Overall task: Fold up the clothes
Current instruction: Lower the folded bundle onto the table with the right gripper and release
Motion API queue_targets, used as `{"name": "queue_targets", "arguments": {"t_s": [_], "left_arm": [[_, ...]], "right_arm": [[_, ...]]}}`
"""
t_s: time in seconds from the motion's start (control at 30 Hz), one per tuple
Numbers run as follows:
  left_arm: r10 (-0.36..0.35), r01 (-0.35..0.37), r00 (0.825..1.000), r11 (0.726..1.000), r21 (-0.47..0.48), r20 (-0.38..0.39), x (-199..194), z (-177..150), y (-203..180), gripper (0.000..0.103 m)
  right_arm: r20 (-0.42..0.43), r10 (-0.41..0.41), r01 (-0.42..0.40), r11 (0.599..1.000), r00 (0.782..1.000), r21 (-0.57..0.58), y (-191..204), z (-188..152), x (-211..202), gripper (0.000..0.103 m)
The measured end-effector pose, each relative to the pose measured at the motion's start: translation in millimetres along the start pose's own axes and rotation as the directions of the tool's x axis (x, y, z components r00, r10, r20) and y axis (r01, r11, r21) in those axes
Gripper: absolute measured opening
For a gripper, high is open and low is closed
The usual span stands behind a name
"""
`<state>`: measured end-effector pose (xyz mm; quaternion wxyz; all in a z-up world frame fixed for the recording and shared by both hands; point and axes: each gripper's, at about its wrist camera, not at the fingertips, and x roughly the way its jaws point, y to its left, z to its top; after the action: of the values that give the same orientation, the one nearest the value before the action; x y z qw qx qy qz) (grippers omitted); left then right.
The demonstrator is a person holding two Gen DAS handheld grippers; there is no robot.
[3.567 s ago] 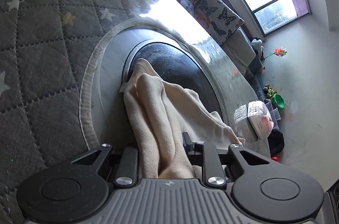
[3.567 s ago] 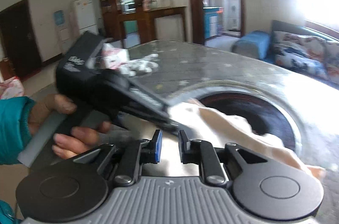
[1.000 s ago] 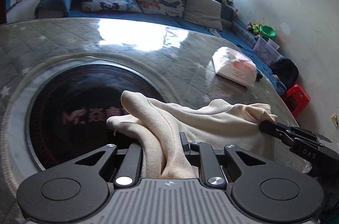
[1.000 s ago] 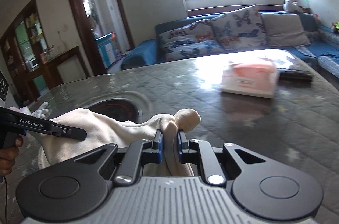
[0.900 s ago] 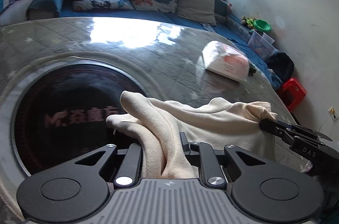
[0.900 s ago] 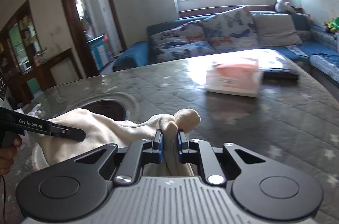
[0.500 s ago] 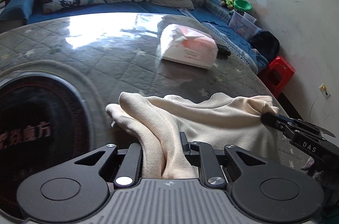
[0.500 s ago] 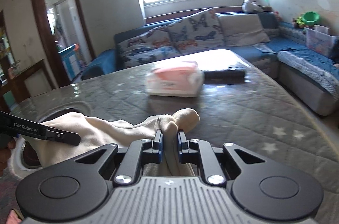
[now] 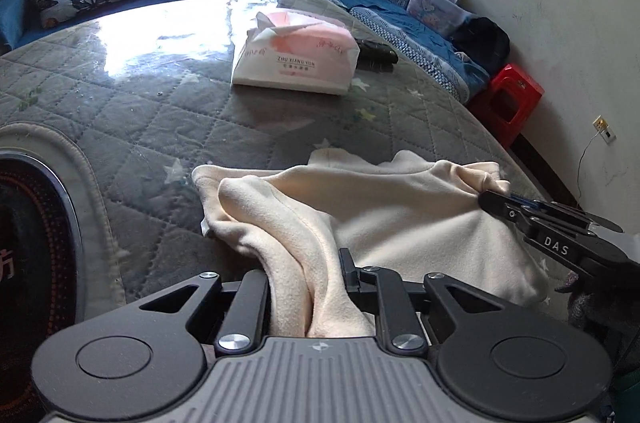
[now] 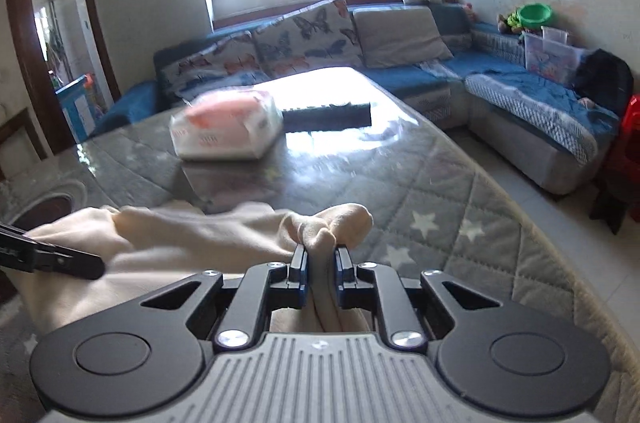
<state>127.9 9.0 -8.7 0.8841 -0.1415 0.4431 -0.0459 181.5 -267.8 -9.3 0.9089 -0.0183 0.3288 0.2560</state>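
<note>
A cream fleece garment [image 9: 400, 219] hangs stretched between my two grippers just above the grey quilted table [image 9: 168, 111]. My left gripper [image 9: 308, 275] is shut on a thick bunched fold of it. My right gripper [image 10: 320, 257] is shut on another bunched edge of the garment [image 10: 192, 235]. In the left wrist view the right gripper [image 9: 496, 197] pinches the far corner at the right. In the right wrist view the left gripper's fingertips [image 10: 86, 265] show at the left edge against the cloth.
A pink and white tissue pack [image 9: 296, 59] lies on the table behind the garment, with a black remote [image 9: 376, 53] beside it. A round dark hotplate [image 9: 28, 255] is set in the table at left. A blue sofa [image 10: 500, 95] runs behind; a red stool [image 9: 508, 99] stands at right.
Both grippers have carried the garment to the right, off the hotplate and over the quilted surface near the table's right edge. The tissue pack now sits closer ahead.
</note>
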Motion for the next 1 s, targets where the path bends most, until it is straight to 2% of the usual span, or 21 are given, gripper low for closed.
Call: {"name": "queue_targets", "arguments": {"t_s": [0.17,0.23,0.33,0.43,0.53,0.6,0.7,0.83,1.0], "left_arm": [[-0.003,0.003,1.0,1.0,-0.004,-0.004,3,-2,2,0.024],[-0.004,0.004,1.0,1.0,-0.008,-0.003,2,-3,5,0.027],[0.006,-0.006,1.0,1.0,-0.016,-0.005,1,-4,9,0.042],[0.028,-0.028,1.0,1.0,-0.009,-0.009,-3,-6,14,0.052],[0.059,-0.059,0.998,0.998,0.011,-0.007,-7,-7,18,0.06],[0.077,-0.077,0.997,0.997,0.023,-0.001,-10,-8,22,0.061],[0.095,-0.095,0.995,0.995,0.023,0.0,-12,-8,28,0.062],[0.118,-0.118,0.993,0.992,0.033,-0.003,-13,-9,33,0.067],[0.132,-0.132,0.991,0.99,0.04,0.003,-13,-11,33,0.069]], "right_arm": [[-0.009,-0.012,0.012,1.0,1.0,0.008,-3,-2,4,0.018],[-0.011,-0.025,0.025,1.0,1.0,0.0,-4,-1,3,0.028],[-0.013,-0.044,0.044,0.999,0.999,-0.012,-4,0,3,0.036],[0.004,-0.067,0.067,0.998,0.998,-0.022,-2,3,-4,0.036],[0.026,-0.047,0.048,0.998,0.999,-0.035,4,6,-10,0.036],[0.034,-0.033,0.034,0.998,0.999,-0.05,10,8,-10,0.036],[-0.001,-0.001,0.001,0.998,1.0,-0.066,20,10,3,0.034],[-0.049,-0.035,0.031,0.996,0.998,-0.088,25,7,27,0.034],[-0.023,-0.025,0.022,0.994,0.999,-0.105,40,13,24,0.034]]}}
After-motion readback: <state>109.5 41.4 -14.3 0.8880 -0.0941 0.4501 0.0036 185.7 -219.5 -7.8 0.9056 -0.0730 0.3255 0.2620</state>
